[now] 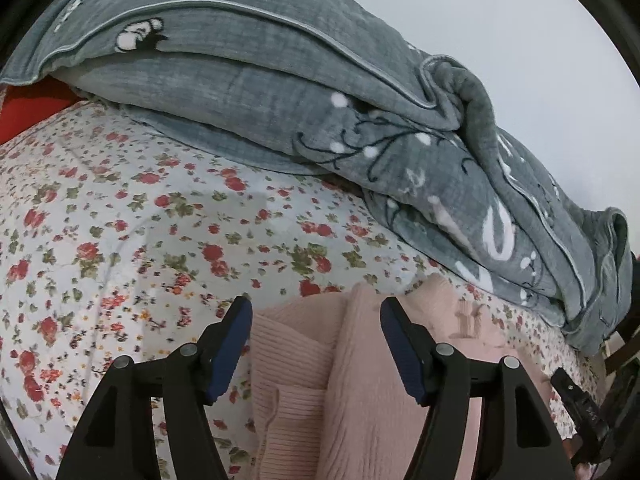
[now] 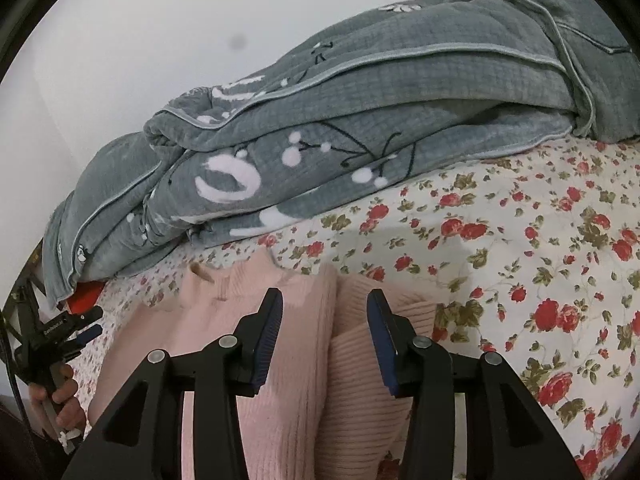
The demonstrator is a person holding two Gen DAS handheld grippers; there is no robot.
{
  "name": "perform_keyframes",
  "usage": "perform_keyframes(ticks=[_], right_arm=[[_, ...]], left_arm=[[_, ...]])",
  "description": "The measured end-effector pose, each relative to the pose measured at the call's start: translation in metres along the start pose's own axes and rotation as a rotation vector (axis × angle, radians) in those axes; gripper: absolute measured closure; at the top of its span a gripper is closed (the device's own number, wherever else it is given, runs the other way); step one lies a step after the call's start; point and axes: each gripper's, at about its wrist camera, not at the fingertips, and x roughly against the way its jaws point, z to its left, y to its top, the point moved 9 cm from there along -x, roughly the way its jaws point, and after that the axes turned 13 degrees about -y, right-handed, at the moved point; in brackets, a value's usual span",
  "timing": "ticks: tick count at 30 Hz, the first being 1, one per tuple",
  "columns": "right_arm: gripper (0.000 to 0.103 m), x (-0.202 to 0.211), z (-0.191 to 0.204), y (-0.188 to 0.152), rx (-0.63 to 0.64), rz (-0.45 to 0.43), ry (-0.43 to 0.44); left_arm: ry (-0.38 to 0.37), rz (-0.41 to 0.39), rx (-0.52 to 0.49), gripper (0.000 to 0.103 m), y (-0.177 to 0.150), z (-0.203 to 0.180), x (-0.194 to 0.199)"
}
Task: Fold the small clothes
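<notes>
The left claw (image 1: 316, 324) is being held with its jaws apart, nothing clamped between the blue pads (image 1: 230, 350). A raised fold of the pink sweater (image 1: 360, 380) is lying directly under the gap and running forward past the fingertips, without being pressed by either pad. Left of the claw, the floral sheet (image 1: 120, 240) is being left bare. Ahead and to the right, the grey quilt (image 1: 280, 80) is being kept bunched along the wall.

The right claw (image 2: 325, 314) is likewise being held apart, with no cloth pinched. The sweater (image 2: 288, 380) is lying beneath it, a ridge of knit passing between the pads (image 2: 266, 344); the neckline is lying just ahead and left. The sheet (image 2: 540, 260) is spreading to the right, and the quilt (image 2: 360, 120) is piled beyond. Far left, the other claw (image 2: 86, 330) is being gripped by a hand (image 2: 62, 398).
</notes>
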Motion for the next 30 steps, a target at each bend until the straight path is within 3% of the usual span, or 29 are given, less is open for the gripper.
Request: perform_keyframes(ticks=[3, 6, 8, 9, 10, 11, 12, 17, 19, 21, 23, 24, 25, 27, 29, 30], right_arm=[[0.060, -0.008, 0.012, -0.009, 0.071, 0.027, -0.015], [0.065, -0.016, 0.022, -0.019, 0.168, 0.031, -0.085], [0.081, -0.024, 0.025, -0.026, 0.210, 0.044, -0.133], [0.084, -0.028, 0.026, -0.029, 0.231, 0.055, -0.152], [0.089, -0.030, 0.027, -0.031, 0.244, 0.061, -0.160], [0.096, -0.030, 0.027, -0.032, 0.250, 0.060, -0.164], [0.097, -0.030, 0.027, -0.032, 0.253, 0.053, -0.165], [0.098, -0.016, 0.020, -0.023, 0.192, -0.012, -0.129], [0.098, -0.030, 0.019, -0.032, 0.216, 0.060, -0.174], [0.097, -0.031, 0.020, -0.033, 0.222, 0.070, -0.173], [0.091, -0.025, 0.020, -0.031, 0.203, 0.057, -0.145], [0.088, -0.022, 0.019, -0.030, 0.191, 0.062, -0.138], [0.083, -0.018, 0.017, -0.027, 0.176, 0.068, -0.136], [0.066, -0.002, 0.012, -0.021, 0.154, 0.055, -0.136], [0.041, 0.018, 0.006, -0.018, 0.149, 0.025, -0.132], [0.039, 0.029, 0.003, -0.020, 0.152, 0.013, -0.125]], left_arm=[[-0.007, 0.047, -0.028, 0.038, -0.009, -0.008, -0.011], [0.031, 0.077, -0.072, 0.039, -0.019, -0.011, -0.024], [0.069, 0.095, -0.101, 0.041, -0.025, -0.010, -0.032], [0.077, 0.101, -0.110, 0.052, -0.028, -0.009, -0.035], [0.083, 0.109, -0.121, 0.077, -0.030, -0.009, -0.038], [0.092, 0.113, -0.130, 0.089, -0.032, -0.008, -0.040], [0.098, 0.109, -0.136, 0.095, -0.033, -0.007, -0.040], [0.091, 0.066, -0.093, 0.095, -0.026, 0.001, -0.032], [0.112, 0.096, -0.090, 0.092, -0.030, 0.004, -0.038], [0.117, 0.110, -0.104, 0.091, -0.031, 0.003, -0.039], [0.102, 0.129, -0.103, 0.083, -0.030, 0.000, -0.034], [0.093, 0.132, -0.098, 0.073, -0.029, -0.001, -0.029], [0.080, 0.125, -0.093, 0.057, -0.028, -0.003, -0.022], [0.051, 0.090, -0.093, 0.035, -0.026, -0.007, -0.008], [0.036, 0.066, -0.095, 0.035, -0.026, -0.012, 0.007], [0.032, 0.065, -0.097, 0.033, -0.029, -0.014, 0.014]])
